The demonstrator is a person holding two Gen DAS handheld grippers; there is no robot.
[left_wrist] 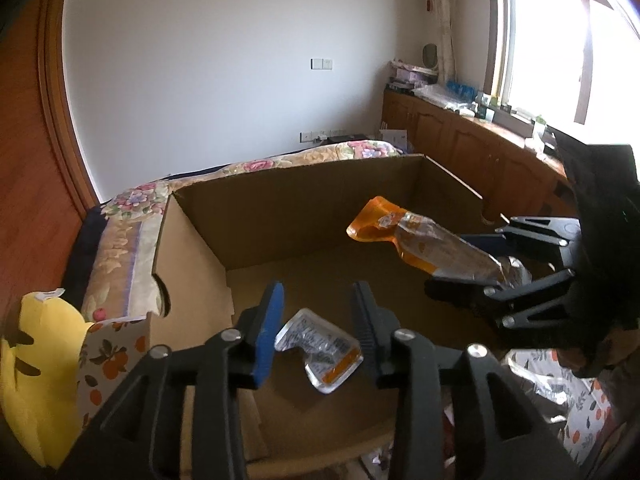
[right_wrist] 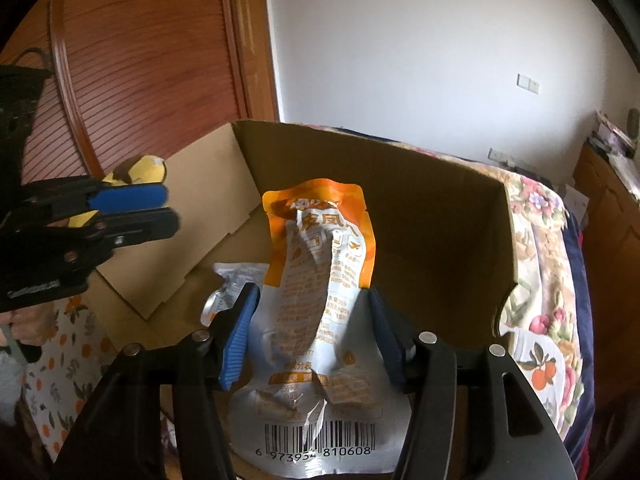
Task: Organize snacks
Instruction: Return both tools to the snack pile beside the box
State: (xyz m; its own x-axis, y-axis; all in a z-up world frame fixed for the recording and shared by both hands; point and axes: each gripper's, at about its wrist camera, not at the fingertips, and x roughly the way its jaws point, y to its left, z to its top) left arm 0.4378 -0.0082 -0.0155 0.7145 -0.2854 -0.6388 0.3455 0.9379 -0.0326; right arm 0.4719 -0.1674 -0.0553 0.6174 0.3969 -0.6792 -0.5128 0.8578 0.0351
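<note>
Snacks: small clear pouch (left_wrist: 320, 350) lies on cardboard box (left_wrist: 192, 264) floor | left claw (left_wrist: 318, 332) wide above it, empty | right claw (right_wrist: 312, 336) grips orange snack pouch (right_wrist: 320, 280) mid-body over box | light, crinkly, slippery film; pinch the flat seam

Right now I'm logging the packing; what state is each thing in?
Cardboard box: open-topped, upright.
Small snack packet: lying on the box floor, untouched.
Orange snack pouch: held over the box.
Right tool: shut on the pouch.
Left tool: open, holding nothing.
</note>
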